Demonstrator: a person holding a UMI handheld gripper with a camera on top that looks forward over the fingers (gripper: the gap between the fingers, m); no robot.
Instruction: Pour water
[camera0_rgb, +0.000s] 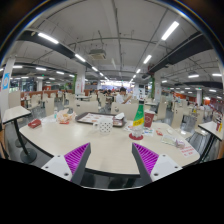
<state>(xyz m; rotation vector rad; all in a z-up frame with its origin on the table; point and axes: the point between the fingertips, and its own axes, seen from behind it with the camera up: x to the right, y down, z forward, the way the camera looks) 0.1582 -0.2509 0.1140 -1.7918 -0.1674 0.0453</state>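
My gripper (111, 158) is held above the near edge of a pale table (105, 148), open, with nothing between its magenta pads (77, 155). Well beyond the fingers, to the right, stands a bottle with a green and yellow label (138, 118). Beside it is a dark red cup (149, 119), and a small red saucer (137, 134) lies just in front of them. A white holder with a dotted pattern (104, 124) stands near the table's middle.
A red object (35, 123) lies at the table's left edge, with small items (65, 118) behind it. Papers or wrappers (183, 146) lie at the right. Chairs, further tables and seated people (122, 97) fill the hall beyond.
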